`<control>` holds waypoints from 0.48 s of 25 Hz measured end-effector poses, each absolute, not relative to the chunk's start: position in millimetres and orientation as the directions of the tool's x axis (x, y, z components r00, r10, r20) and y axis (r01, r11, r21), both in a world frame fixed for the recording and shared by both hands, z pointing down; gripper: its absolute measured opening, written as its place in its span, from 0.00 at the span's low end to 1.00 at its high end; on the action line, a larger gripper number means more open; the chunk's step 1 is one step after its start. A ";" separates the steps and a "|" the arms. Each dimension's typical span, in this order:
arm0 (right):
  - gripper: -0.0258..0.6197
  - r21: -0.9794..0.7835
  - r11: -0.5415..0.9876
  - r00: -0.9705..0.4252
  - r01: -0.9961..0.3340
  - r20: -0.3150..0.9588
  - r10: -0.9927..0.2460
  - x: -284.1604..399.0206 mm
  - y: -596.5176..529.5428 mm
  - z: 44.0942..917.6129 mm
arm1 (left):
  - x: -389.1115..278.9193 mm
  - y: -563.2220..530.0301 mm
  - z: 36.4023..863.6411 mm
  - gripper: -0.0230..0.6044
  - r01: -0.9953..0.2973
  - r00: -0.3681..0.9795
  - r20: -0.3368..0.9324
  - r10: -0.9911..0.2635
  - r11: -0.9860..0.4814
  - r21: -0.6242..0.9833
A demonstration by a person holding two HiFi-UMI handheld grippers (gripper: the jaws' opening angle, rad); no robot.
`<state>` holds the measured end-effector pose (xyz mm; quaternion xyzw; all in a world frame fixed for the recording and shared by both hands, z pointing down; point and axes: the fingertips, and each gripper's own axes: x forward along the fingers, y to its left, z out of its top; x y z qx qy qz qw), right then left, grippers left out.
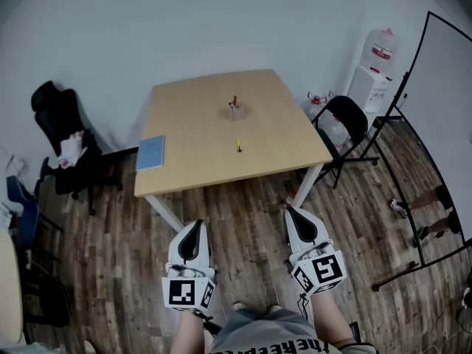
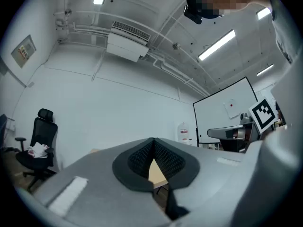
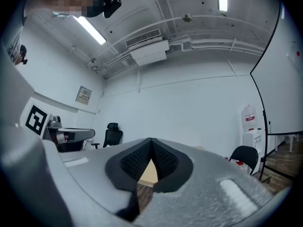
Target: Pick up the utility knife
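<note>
My left gripper point(image 1: 195, 224) and right gripper point(image 1: 293, 212): jaws closed, empty, lower frame. Utility knife point(image 1: 238, 144) on table point(image 1: 192, 164), centre.

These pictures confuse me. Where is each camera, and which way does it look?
Head view: on the person's head, looking down at the table; left gripper, right gripper, forearms show.
Left gripper view: on it, looking forward past its shut jaws at the wall.
Right gripper view: likewise, jaws shut.
Shared: the black office chair.
</note>
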<state>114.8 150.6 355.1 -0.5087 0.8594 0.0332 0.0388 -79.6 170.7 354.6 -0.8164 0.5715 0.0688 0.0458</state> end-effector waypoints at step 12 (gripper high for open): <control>0.04 0.023 0.465 -0.464 -0.885 -0.095 -0.880 98.2 145.5 355.3 | -95.3 163.2 352.9 0.07 -0.933 0.353 -0.170 -0.920 -0.359 0.004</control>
